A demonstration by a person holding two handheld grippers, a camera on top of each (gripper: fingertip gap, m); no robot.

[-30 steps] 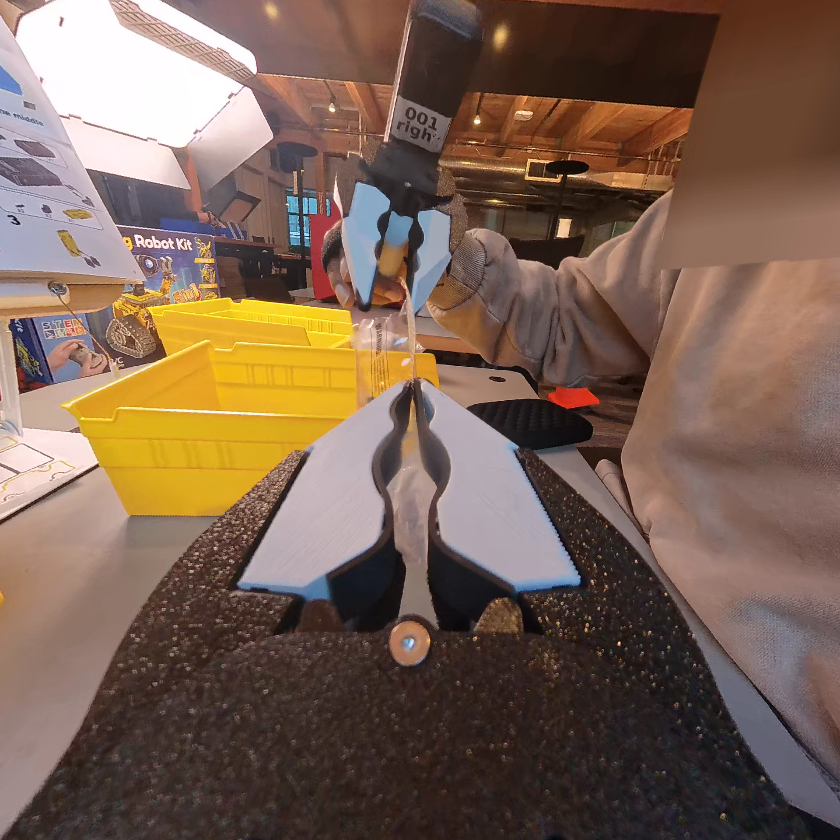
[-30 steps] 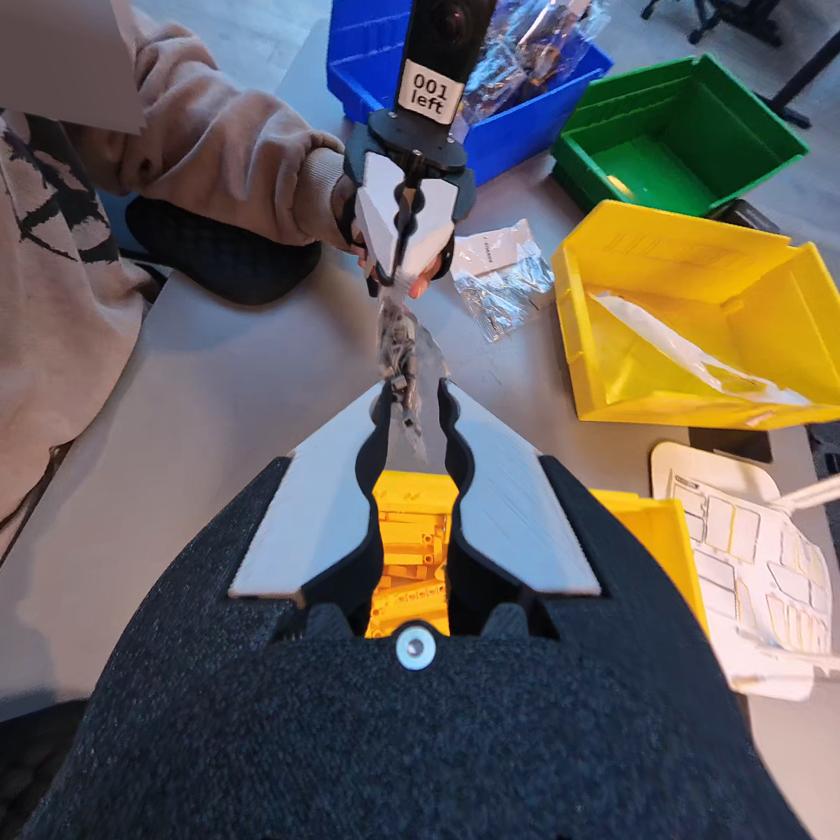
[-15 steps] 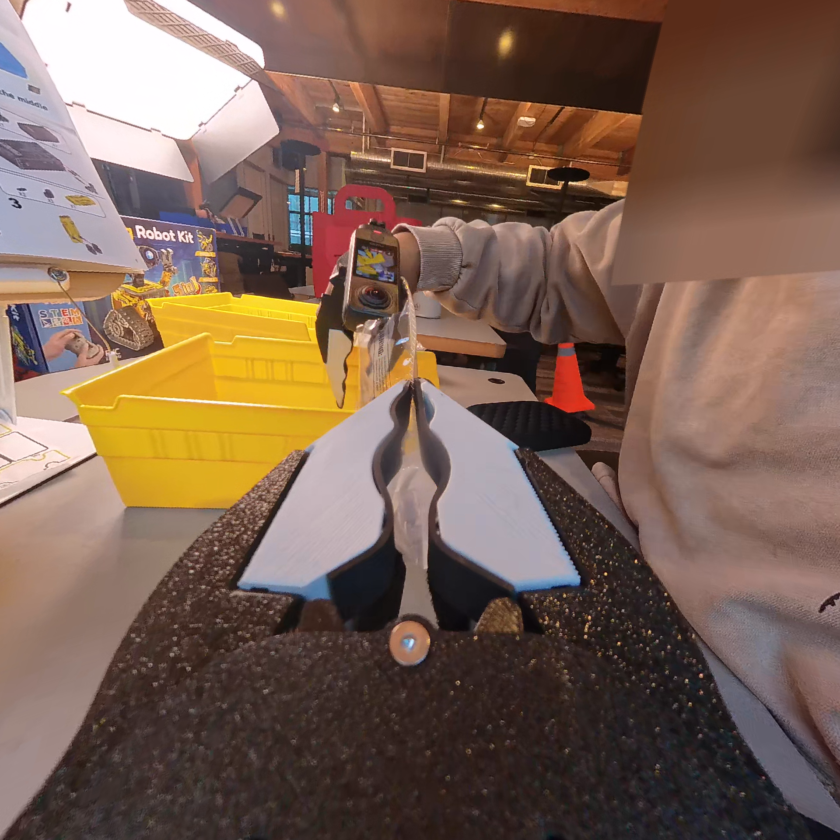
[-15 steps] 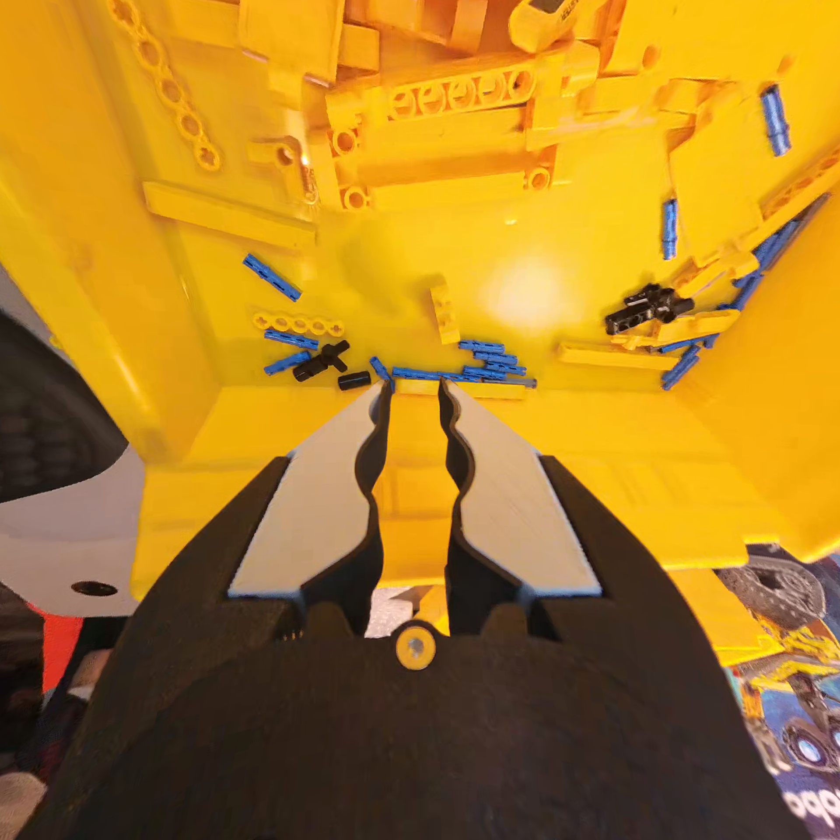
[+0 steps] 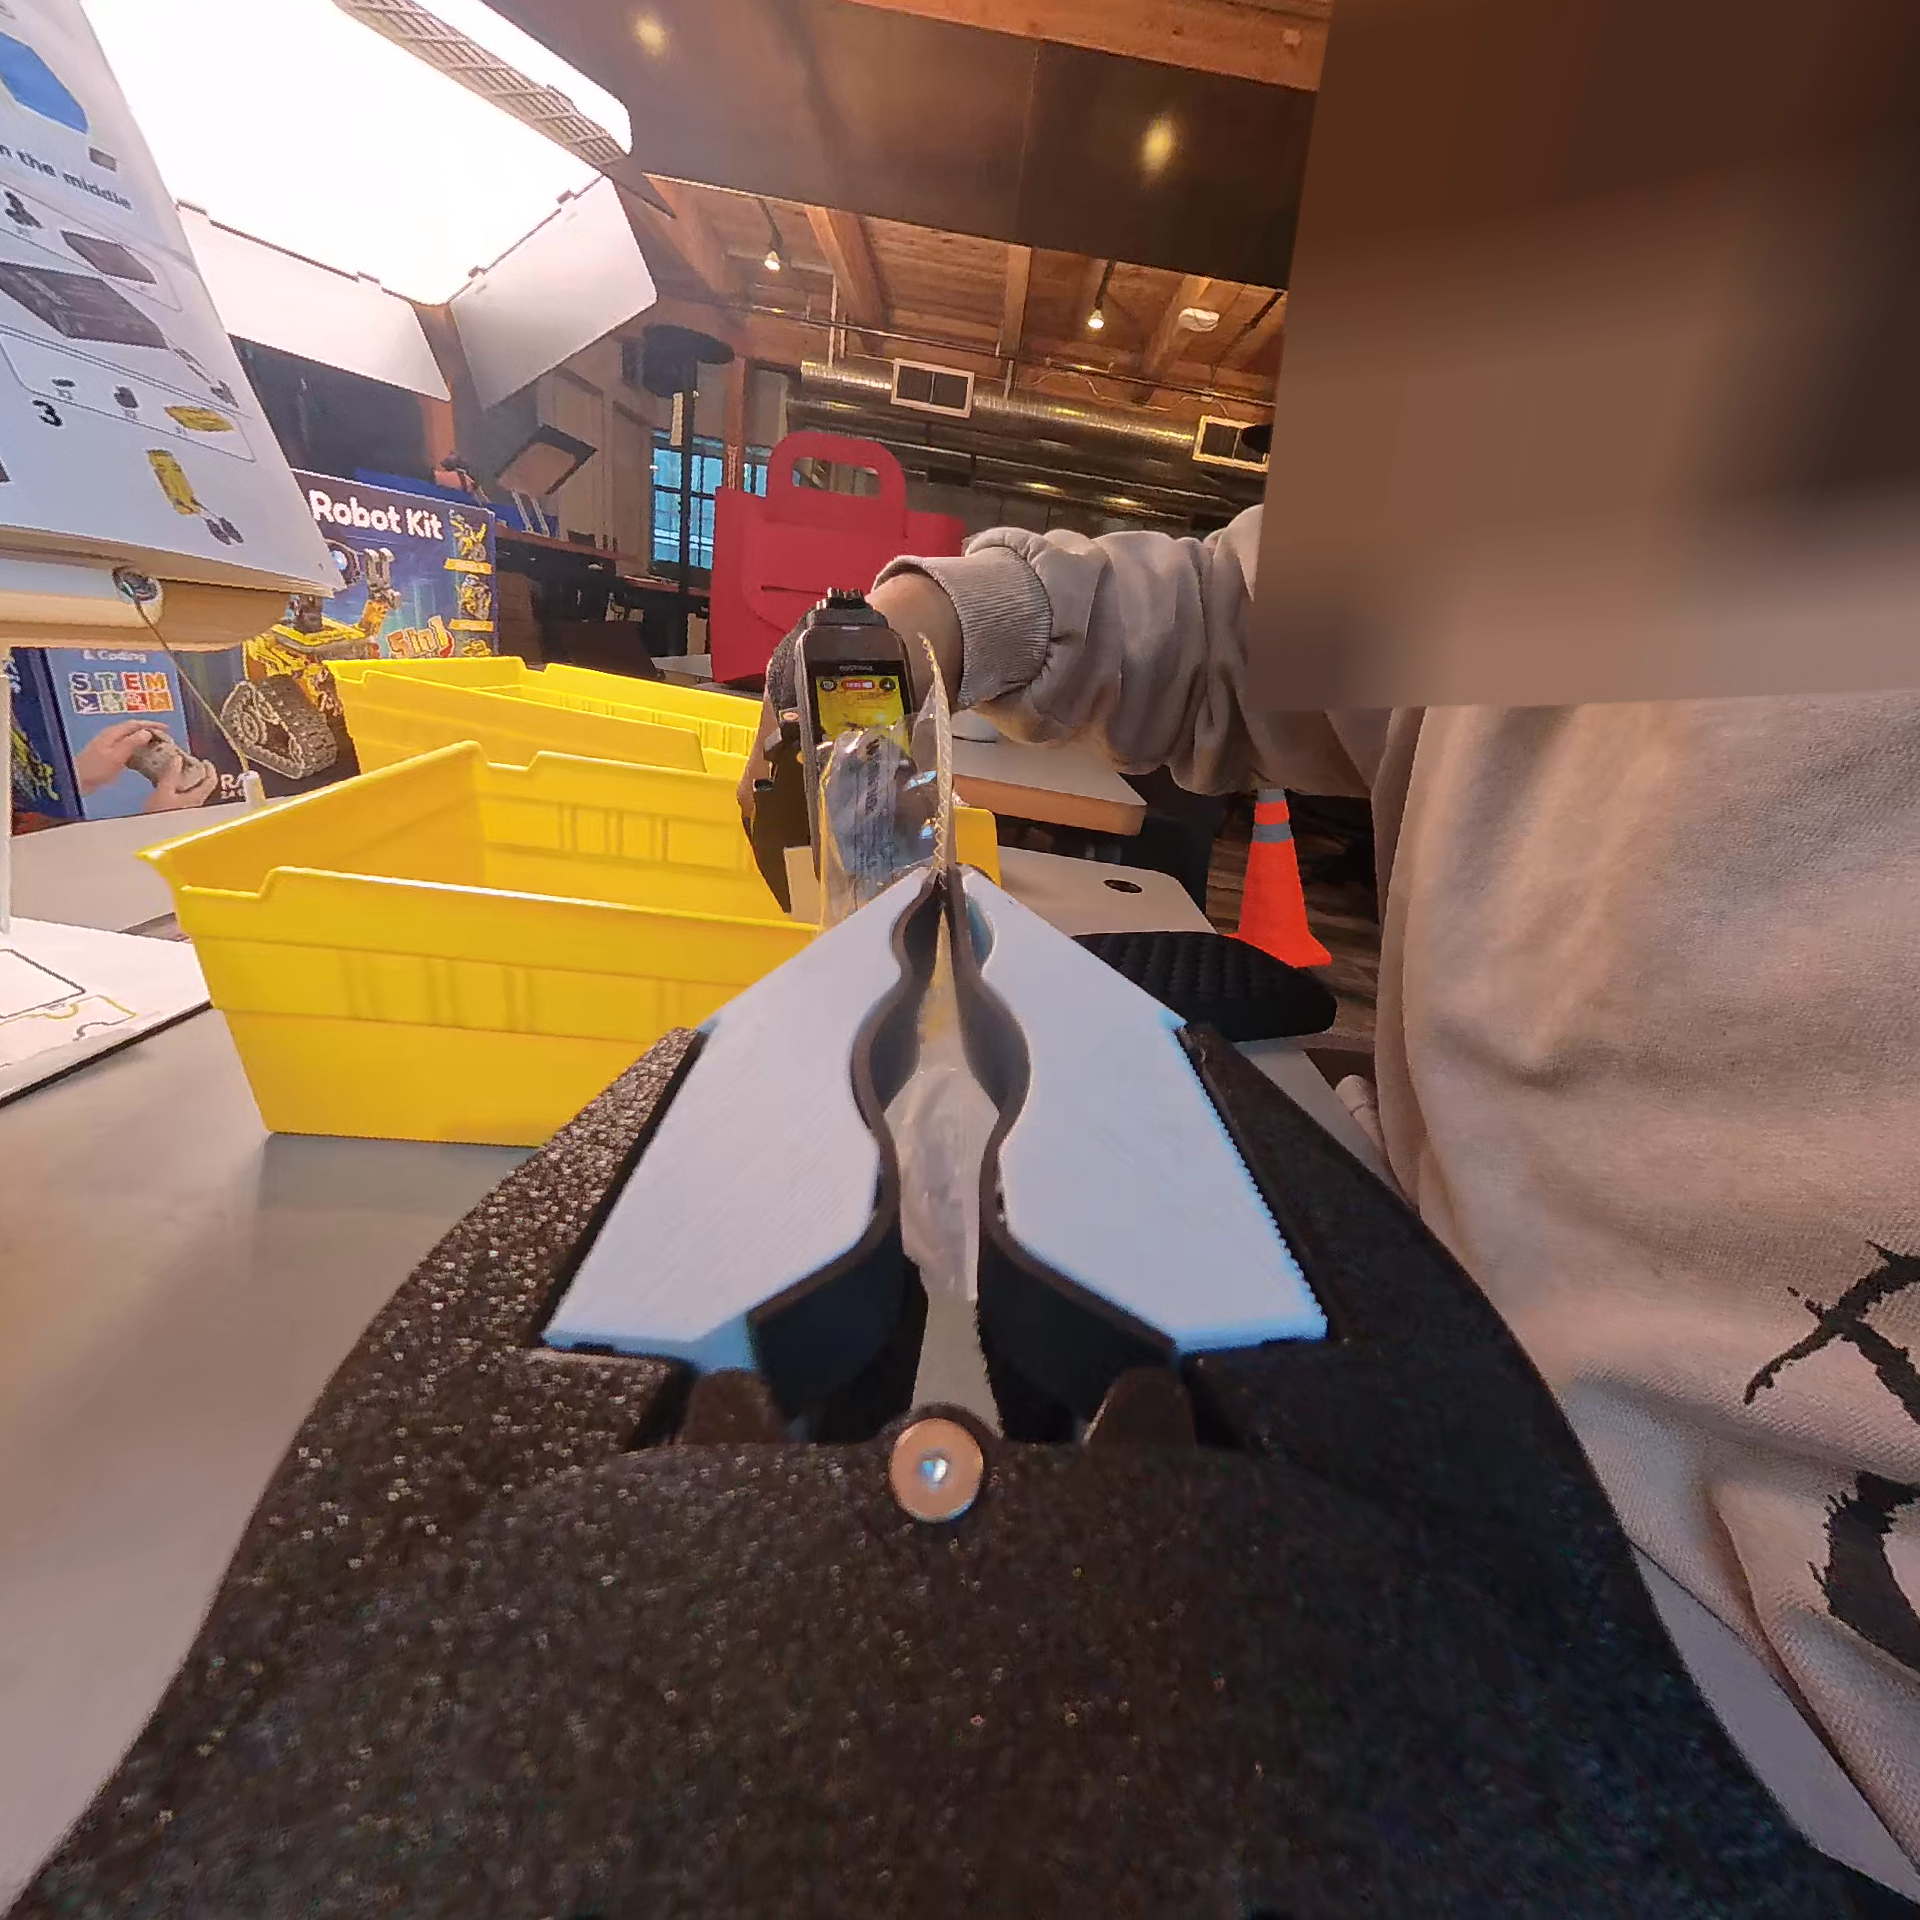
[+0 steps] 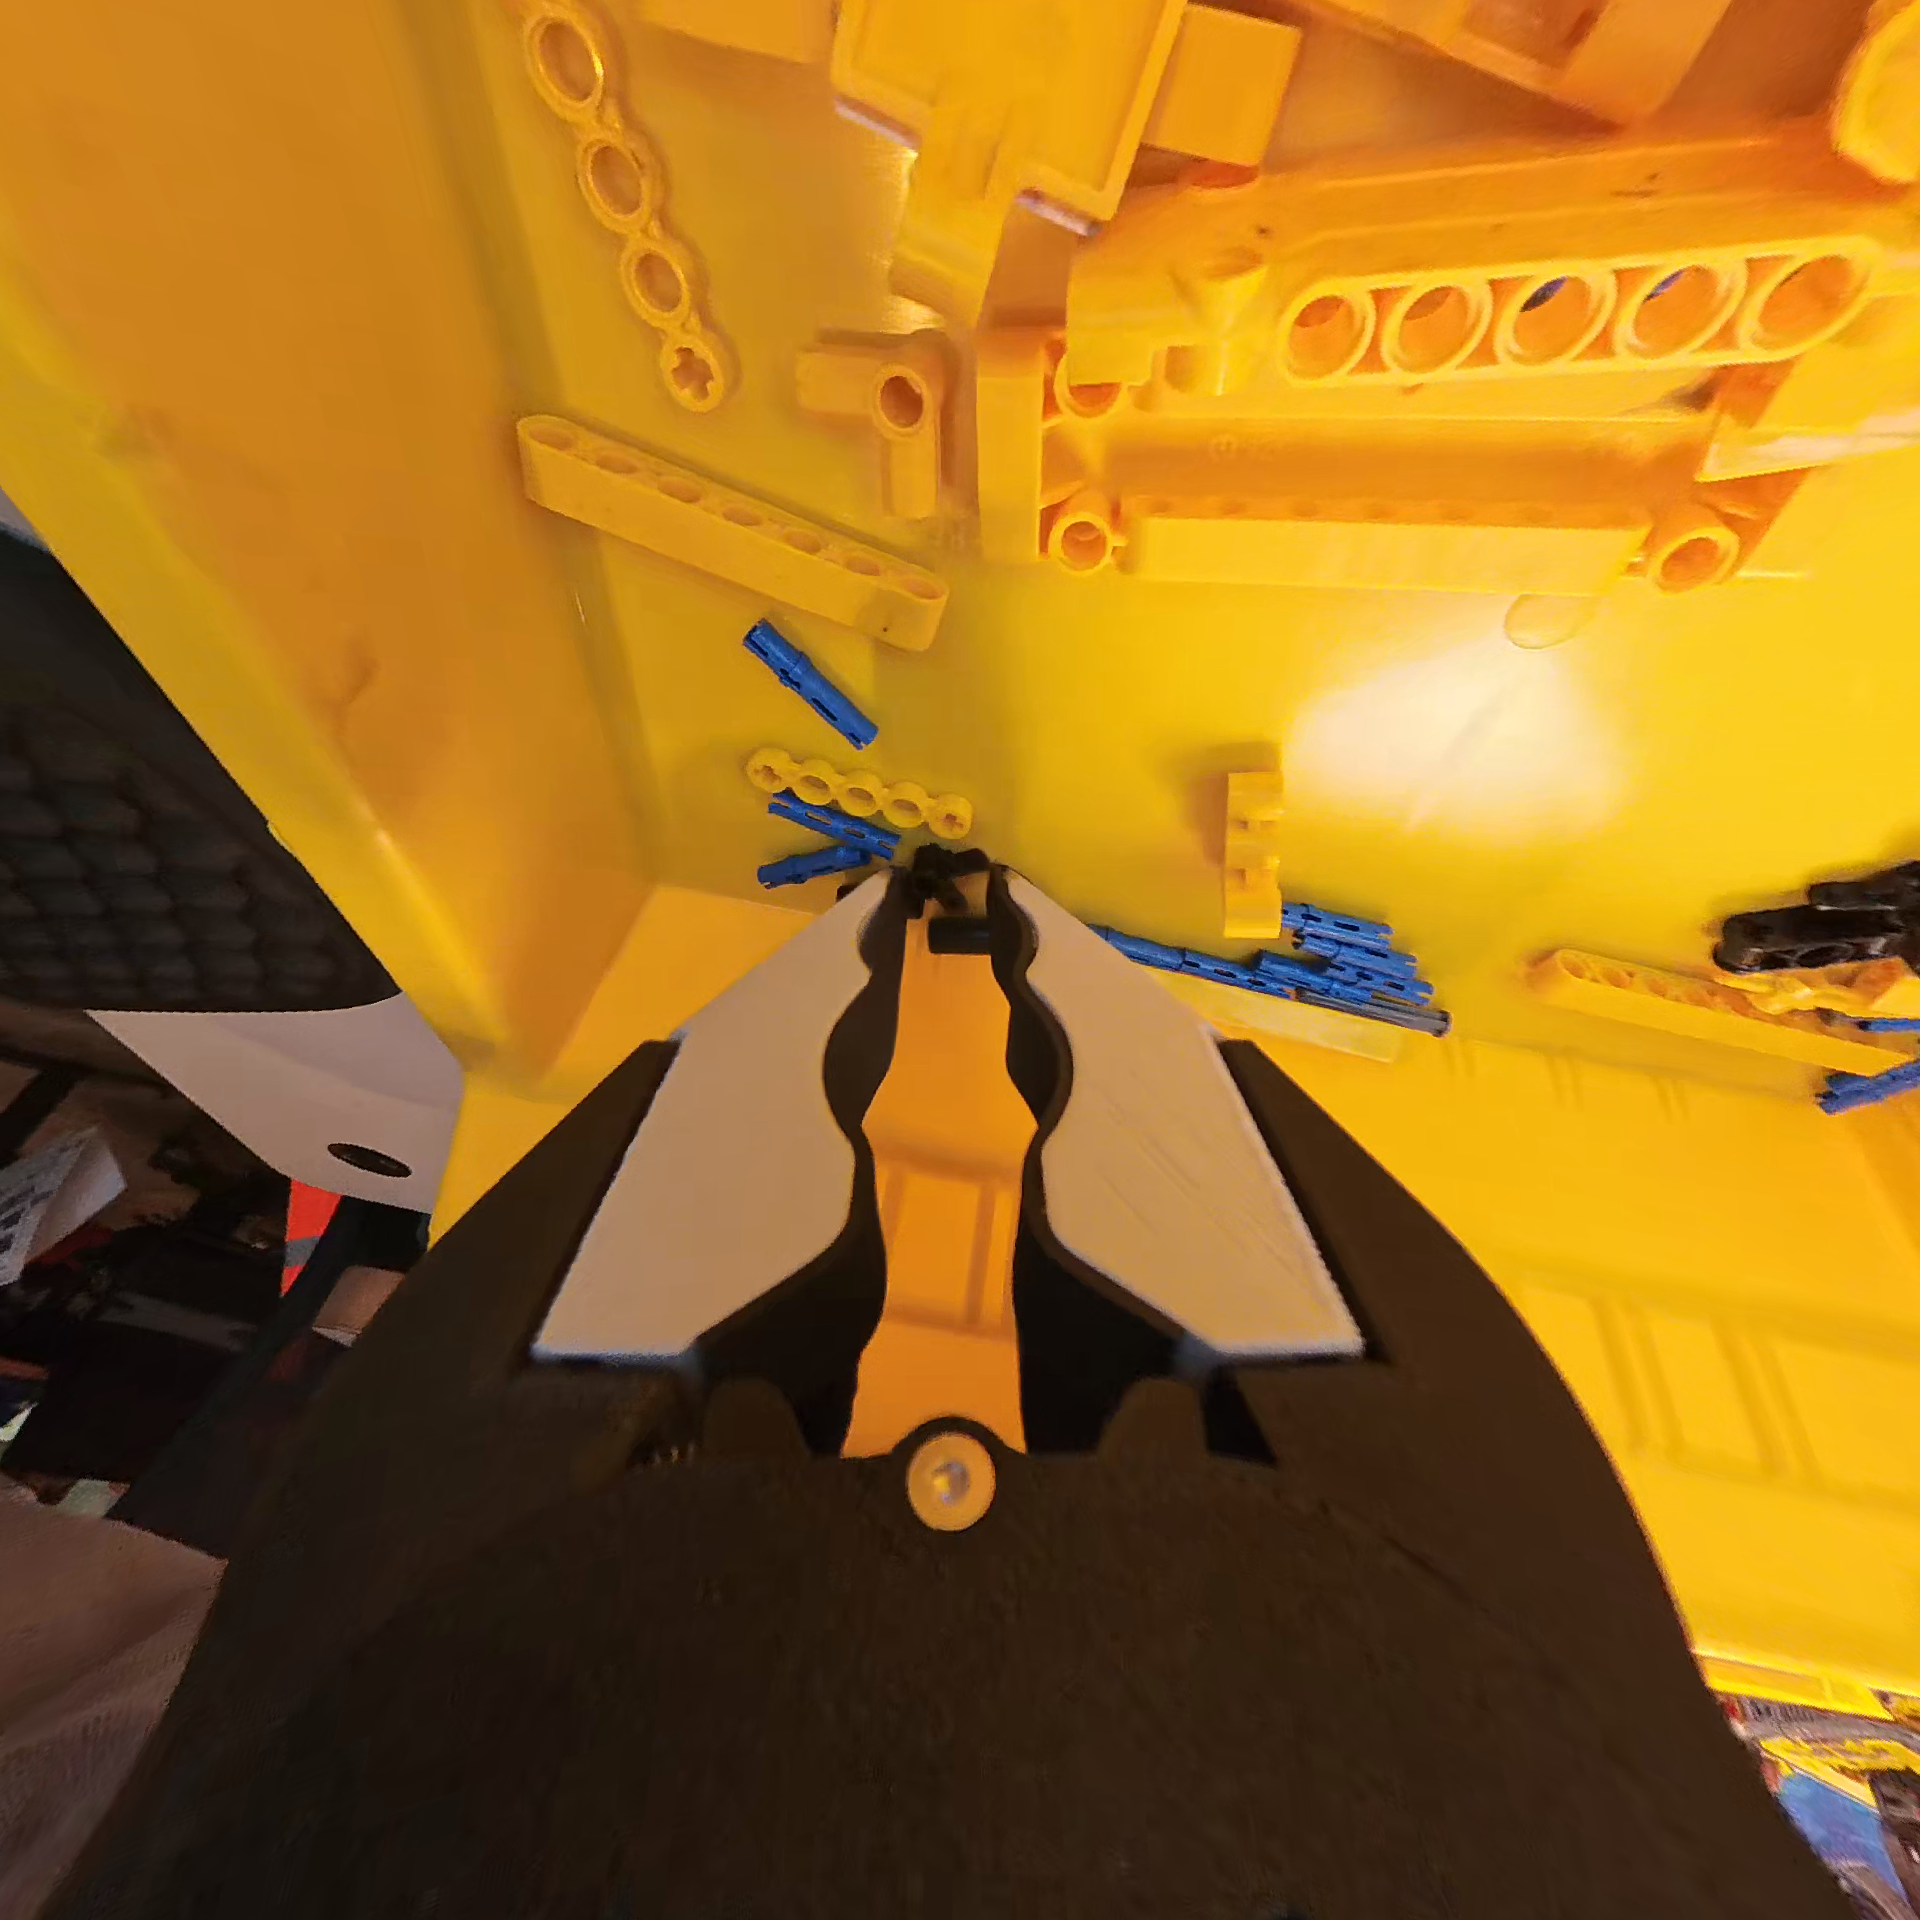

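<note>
The left gripper [image 5: 943,883] is clamped on a clear crinkled plastic bag [image 5: 883,790], whose free end stands up past the fingertips with dark small parts inside; its long axis runs along the fingers. The right gripper [image 6: 940,883] reaches into a yellow plastic bin [image 6: 312,520], jaws parted a little, tips straddling a small black connector piece [image 6: 951,868] on the bin floor; whether they pinch it I cannot tell. Blue pins [image 6: 810,684] and a yellow five-hole beam [image 6: 857,798] lie just beyond, to its left. Only the left wrist view shows the bag and the right gripper's camera body [image 5: 847,707] over the bin; only the right wrist view shows the bin's contents.
</note>
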